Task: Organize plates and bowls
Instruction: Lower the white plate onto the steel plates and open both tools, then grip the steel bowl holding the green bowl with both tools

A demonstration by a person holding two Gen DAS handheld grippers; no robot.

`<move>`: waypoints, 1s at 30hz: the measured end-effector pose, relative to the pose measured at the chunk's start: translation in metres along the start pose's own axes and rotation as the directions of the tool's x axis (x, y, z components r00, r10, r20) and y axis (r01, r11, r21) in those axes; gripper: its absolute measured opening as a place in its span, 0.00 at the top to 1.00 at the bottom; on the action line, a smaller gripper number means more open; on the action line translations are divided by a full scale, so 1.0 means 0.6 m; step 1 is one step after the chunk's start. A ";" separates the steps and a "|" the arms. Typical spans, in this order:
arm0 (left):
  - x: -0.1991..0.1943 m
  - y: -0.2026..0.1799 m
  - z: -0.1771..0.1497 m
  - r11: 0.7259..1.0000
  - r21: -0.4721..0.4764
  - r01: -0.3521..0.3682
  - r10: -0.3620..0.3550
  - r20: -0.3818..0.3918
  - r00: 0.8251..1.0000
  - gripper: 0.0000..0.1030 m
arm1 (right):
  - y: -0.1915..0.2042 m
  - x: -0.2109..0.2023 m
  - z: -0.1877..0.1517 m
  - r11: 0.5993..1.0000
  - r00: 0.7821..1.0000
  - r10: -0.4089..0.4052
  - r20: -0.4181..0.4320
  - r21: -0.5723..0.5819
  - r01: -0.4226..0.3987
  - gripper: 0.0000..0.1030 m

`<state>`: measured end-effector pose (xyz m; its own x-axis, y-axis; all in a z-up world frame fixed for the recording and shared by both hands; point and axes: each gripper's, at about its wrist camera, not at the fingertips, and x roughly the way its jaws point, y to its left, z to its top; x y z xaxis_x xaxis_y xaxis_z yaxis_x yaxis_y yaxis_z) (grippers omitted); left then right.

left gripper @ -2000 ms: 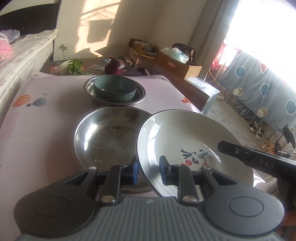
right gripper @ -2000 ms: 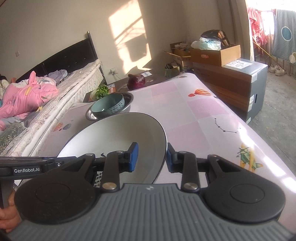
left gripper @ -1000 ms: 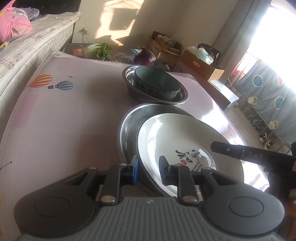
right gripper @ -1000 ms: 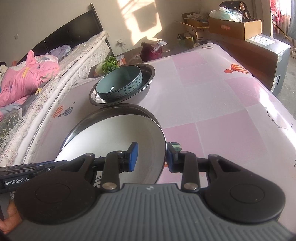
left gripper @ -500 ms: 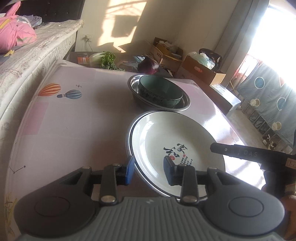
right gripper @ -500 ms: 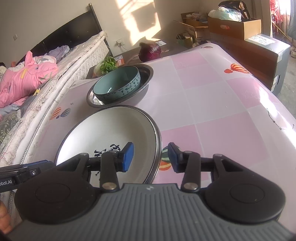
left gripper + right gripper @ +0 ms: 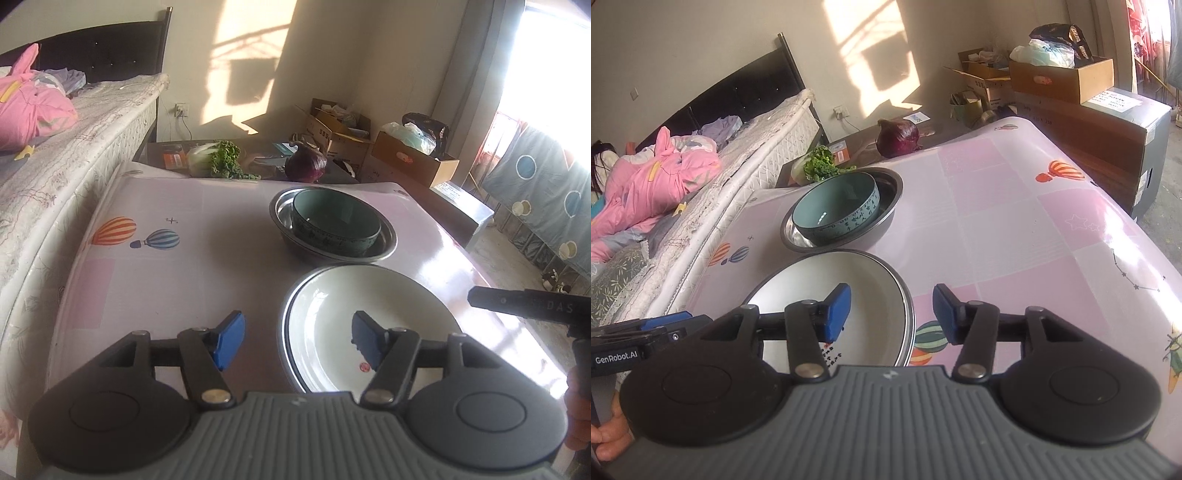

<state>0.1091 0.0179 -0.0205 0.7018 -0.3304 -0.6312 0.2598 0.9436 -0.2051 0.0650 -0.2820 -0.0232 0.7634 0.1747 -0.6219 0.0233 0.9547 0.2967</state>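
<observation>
Sunlit bedroom, with a bed [image 7: 746,155] along one side and cardboard boxes [image 7: 1060,79] against the far wall. Pink patterned tabletop [image 7: 1015,229] carries the items under inspection.

Item one: white plate [image 7: 354,314] with dark lettering, seated inside a shallow steel pan [image 7: 908,295] whose rim shows around it. The stack lies flat on the near part of the tabletop.

Item two: teal bowl [image 7: 838,206], upright, resting inside a steel basin [image 7: 890,188] just beyond the plate stack, the two stacks close together but apart.

Off the far edge, on a lower dark surface: a red cabbage [image 7: 898,138] and a leafy green vegetable [image 7: 822,164].

Left tool [image 7: 297,338]: jaws wide apart, having just been opening. The near-left rim of the plate lies between them; one blue pad stands over the bare tabletop, the other over the plate's interior. Neither pad presses on anything.

Right tool [image 7: 891,312]: jaws partly apart, likewise just been opening. The plate's right rim lies between them, with one pad over the plate and one over the tabletop. No contact seen; nothing held.

Both tools hover over opposite sides of the plate.
</observation>
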 end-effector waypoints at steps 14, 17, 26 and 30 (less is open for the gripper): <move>0.155 0.028 0.121 0.998 -0.068 0.012 -0.014 -0.020 1.000 0.48 | -0.033 0.139 0.134 0.999 0.997 0.053 -0.049 0.003 -0.053 0.53; 0.192 0.027 0.131 0.998 -0.061 0.000 -0.002 -0.042 0.999 0.56 | -0.041 0.186 0.153 0.998 0.995 0.067 -0.073 0.014 -0.066 0.53; 0.249 0.042 0.129 0.996 -0.085 0.009 -0.018 -0.095 0.995 0.65 | -0.048 0.285 0.165 0.996 0.985 0.086 -0.148 0.036 -0.082 0.59; 0.261 0.047 0.134 0.996 -0.089 0.010 -0.019 -0.099 0.995 0.65 | -0.051 0.309 0.163 0.995 0.981 0.096 -0.170 0.056 -0.088 0.64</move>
<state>0.2797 -0.0087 -0.0648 0.6274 -0.3449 -0.6981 0.2069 0.9382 -0.2776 0.2689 -0.3023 -0.0770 0.6414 0.3037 -0.7045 -0.0078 0.9209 0.3898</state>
